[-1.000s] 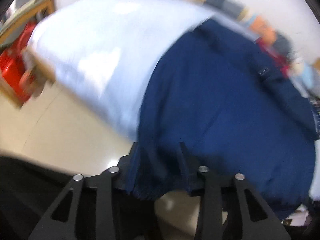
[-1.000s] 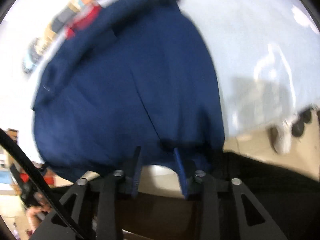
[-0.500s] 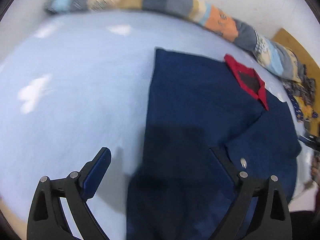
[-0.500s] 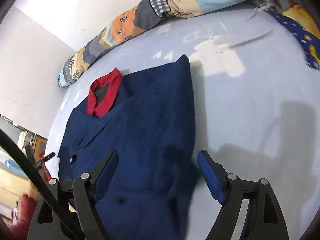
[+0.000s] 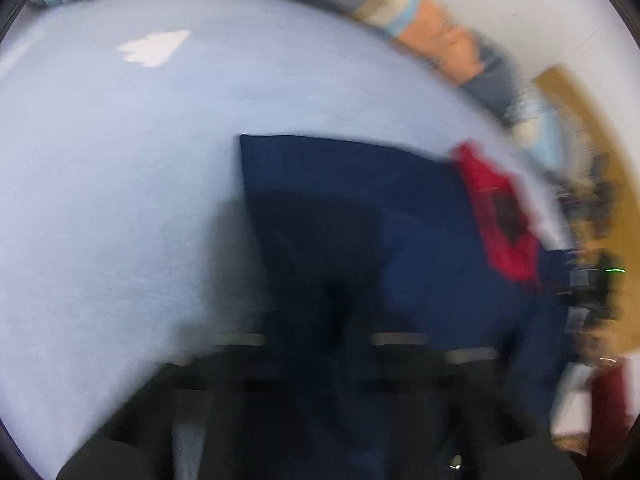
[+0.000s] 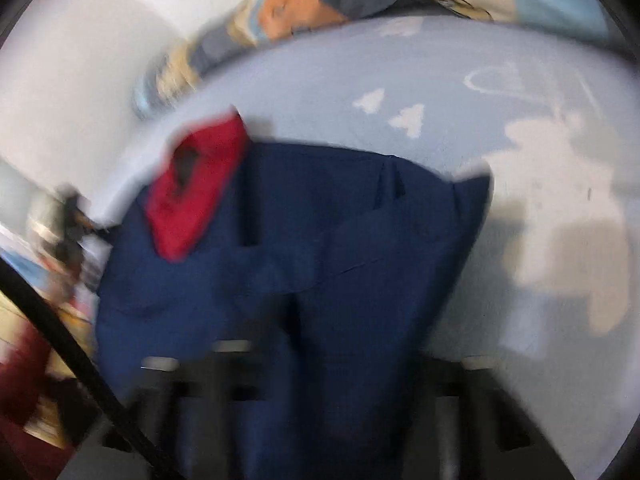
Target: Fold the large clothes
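Left wrist view: navy-blue cloth jacket (image 5: 352,216) with red collar (image 5: 500,216) lies flat on pale-blue bedsheet (image 5: 100,200); left gripper (image 5: 320,344) is closed on its fabric, right gripper (image 6: 344,344) closing, its grip blurred.

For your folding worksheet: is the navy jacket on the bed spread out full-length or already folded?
Folded, at least partly: the jacket shows a flap laid over its body and a straight left edge on the sheet.

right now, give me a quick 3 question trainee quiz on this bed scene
1. What colour is the collar on the navy jacket?
2. True or false: the jacket lies on a light blue bedsheet.
3. What runs along the wall at the far edge of the bed: (a) a patchwork quilt, (b) a ladder, (c) a curtain?

Key: 1. red; 2. true; 3. a.
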{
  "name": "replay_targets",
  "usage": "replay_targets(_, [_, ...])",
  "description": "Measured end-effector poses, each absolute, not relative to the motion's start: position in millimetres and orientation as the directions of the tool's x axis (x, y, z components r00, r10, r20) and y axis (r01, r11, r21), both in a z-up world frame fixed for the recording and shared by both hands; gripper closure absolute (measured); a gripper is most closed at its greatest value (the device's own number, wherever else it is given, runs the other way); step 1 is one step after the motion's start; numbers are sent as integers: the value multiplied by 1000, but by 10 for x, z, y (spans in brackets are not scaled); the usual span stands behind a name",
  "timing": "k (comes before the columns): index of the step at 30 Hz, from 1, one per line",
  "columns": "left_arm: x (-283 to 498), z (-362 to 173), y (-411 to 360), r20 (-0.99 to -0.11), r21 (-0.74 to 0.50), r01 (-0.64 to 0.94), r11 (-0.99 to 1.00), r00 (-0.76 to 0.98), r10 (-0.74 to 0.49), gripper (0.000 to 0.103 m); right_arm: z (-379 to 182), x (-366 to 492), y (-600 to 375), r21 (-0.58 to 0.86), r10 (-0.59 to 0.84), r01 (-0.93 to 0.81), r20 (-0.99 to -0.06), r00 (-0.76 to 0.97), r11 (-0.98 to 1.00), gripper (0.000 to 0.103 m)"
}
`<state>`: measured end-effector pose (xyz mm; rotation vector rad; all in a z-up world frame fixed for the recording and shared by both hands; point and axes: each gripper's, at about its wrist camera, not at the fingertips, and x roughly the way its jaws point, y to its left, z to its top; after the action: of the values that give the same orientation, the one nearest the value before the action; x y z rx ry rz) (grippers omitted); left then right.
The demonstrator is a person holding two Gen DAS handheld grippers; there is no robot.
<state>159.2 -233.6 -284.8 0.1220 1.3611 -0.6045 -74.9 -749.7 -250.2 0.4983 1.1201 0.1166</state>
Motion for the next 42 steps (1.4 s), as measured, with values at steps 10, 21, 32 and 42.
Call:
replay_targets(10, [1063,-2186,-2467,-862,-67,544,837,391,-323,97,-1445,-960,-6798,32,-42,117,-814,580,993,94])
replay_targets(21, [1283,-1352,-2583,-779,-78,552,830,485,-396,100,-654,-827,-6756,-129,-170,110,-724,668,985,100])
replay_targets(32, [2273,-1405,-3119,-747,-75,491,868,549,-375,99,-610,174,-7587,-175,-286,231,-699,656,957,100])
replay_targets(42, [2812,-2292,-2888,-844,-32,337,941,495,-205,59,-1299,370,-8336,-66,-332,425,-736,590,903,41])
